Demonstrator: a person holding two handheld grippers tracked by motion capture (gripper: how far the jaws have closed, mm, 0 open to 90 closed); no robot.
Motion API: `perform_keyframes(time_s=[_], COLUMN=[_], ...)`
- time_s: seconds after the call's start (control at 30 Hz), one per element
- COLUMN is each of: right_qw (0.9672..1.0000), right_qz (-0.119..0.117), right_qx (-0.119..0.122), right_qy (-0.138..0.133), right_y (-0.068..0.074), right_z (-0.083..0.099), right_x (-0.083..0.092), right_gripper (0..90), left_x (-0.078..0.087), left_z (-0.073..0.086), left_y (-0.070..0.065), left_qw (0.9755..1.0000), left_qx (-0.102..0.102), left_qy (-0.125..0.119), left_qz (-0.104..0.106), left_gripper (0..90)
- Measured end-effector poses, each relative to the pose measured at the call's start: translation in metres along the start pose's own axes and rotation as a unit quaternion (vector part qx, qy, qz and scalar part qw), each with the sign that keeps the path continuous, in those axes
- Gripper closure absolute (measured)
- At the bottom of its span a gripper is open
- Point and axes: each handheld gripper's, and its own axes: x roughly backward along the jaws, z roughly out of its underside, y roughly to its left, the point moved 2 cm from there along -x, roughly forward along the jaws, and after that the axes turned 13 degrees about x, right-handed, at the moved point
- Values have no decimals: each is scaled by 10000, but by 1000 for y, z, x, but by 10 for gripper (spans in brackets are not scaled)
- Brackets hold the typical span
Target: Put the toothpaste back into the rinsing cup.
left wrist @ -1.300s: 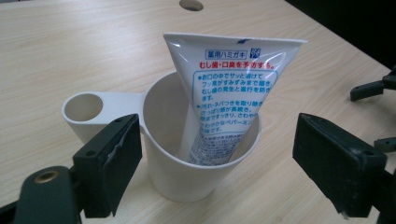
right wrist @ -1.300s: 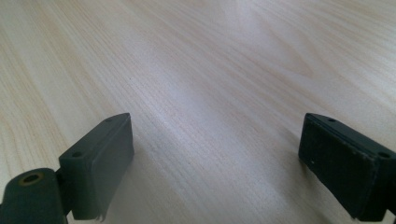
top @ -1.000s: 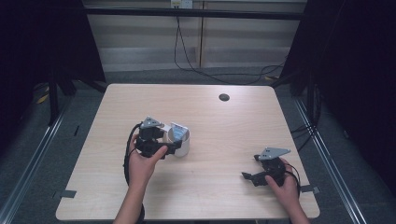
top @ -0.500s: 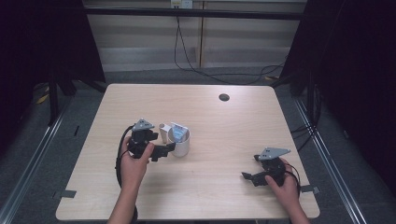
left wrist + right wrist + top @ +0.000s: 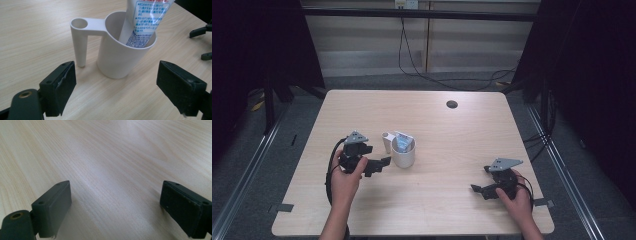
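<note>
**Left gripper backs off the cup, jaws spread**

Since the earlier frames, the left gripper (image 5: 379,165) has drawn away from the white cup (image 5: 403,155) toward the bench's left edge; a second ago it was right against the cup, and now a strip of bare wood shows between them. The right gripper (image 5: 479,189) has stayed put near the bench's front right corner, jaws wide apart over bare wood with nothing between them.

The cup stands upright a little left of the bench's middle, with a toothpaste tube (image 5: 143,22) leaning inside it, and its hollow side post (image 5: 79,42) reaches down to the bench. In the left gripper view the jaws are wide open and hold nothing. The cup sits ahead of them and between their lines, not yet inside the gap, with the post nearer the left-hand jaw.

The likely trouble, in my judgement, is tipping. The tall tube makes the cup top-heavy, so a jaw that nudges the post or strikes the wall off-centre could topple or skid it. Closing across both post and body might also twist the cup round.
</note>
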Motion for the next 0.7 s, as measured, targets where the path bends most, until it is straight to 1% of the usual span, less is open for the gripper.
perform_keyframes(time_s=[0.1, 0.23, 0.3, 0.37, 0.43, 0.5, 0.53, 0.57, 0.6, 0.7], right_qw=[10000, 10000, 10000, 10000, 10000, 10000, 10000, 10000, 10000, 10000], right_qz=[-4, -5, 0, 0, 0, 0, -1, 0, -1, -1], right_qx=[4, 7, 1, 0, 1, 1, 1, 2, 2, 0], right_qy=[-3, -6, -1, -1, 0, -1, -1, 0, -1, 0], right_y=[0, 0, 0, 0, 0, 0, 0, 0, 0, 0], right_z=[0, 0, 0, 0, 0, 0, 0, 0, 0, 0], right_x=[0, 0, 0, 0, 0, 0, 0, 0, 0, 0], right_gripper=[101, 101, 101, 100, 100, 101, 100, 100, 100, 100], left_x=[0, -1, -1, -1, -1, 0, -1, 0, 0, 0], left_z=[4, 8, 9, 11, 13, 14, 15, 16, 18, 21], left_y=[3, 8, 9, 11, 12, 14, 14, 16, 17, 21], left_qw=[10000, 10000, 9999, 9999, 9999, 9999, 9999, 9999, 9999, 9998], left_qx=[48, 14, 78, 18, 56, -3, 36, -32, 12, 52], left_qy=[2, 54, 16, 52, 35, 54, 18, 59, 54, 88], left_qz=[-5, -82, -86, -104, -94, -127, -111, -138, -145, -156], left_gripper=[159, 160, 160, 160, 160, 160, 160, 160, 160, 160])
